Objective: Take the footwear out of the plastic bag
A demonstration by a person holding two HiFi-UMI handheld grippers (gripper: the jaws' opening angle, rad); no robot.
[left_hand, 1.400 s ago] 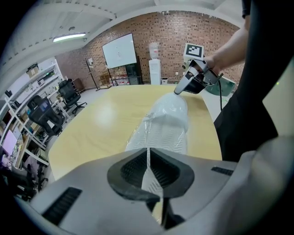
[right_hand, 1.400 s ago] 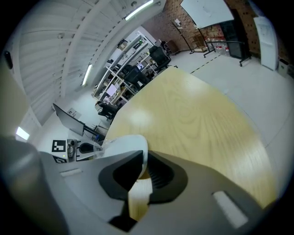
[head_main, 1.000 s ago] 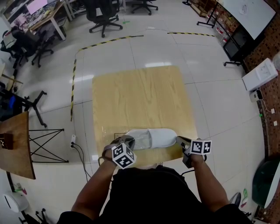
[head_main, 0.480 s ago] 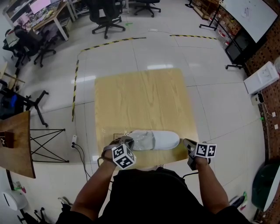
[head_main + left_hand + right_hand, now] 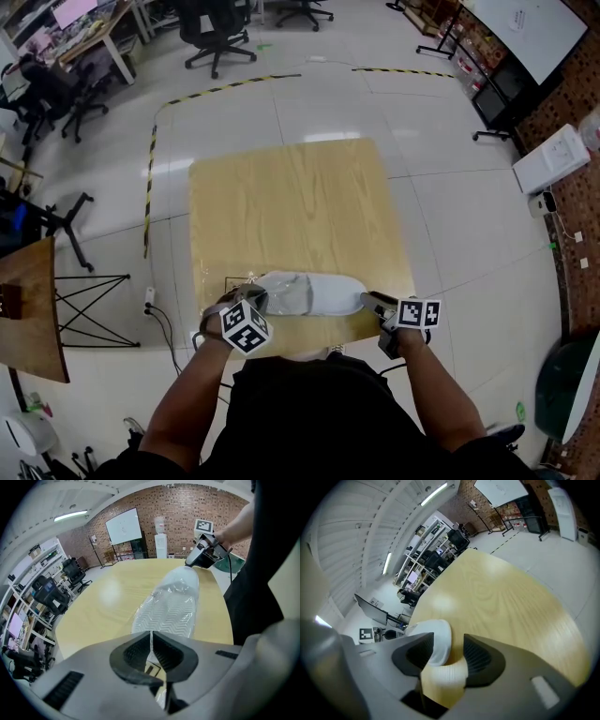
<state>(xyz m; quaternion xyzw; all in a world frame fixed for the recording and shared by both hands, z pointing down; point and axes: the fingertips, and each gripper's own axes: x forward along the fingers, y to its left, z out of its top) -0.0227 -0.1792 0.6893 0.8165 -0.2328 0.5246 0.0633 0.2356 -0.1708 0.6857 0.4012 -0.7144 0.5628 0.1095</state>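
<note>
A white slipper lies along the near edge of the wooden table, its left part inside a clear plastic bag. My left gripper is shut on the bag's left end; in the left gripper view the thin film runs between the closed pads of the left gripper, and the slipper's zigzag sole shows through the bag. My right gripper is at the slipper's bare right end. Its jaws have just been opening, and in the right gripper view the slipper's end sits between the wide-apart jaws of the right gripper.
The slipper lies close to the table's front edge, right in front of the person's body. On the floor are black-yellow tape and a cable to the left. A wooden side table stands at left, office chairs at the back.
My right gripper drew slightly away from the slipper's right end, then came back to it. The left gripper has kept its hold on the bag.
</note>
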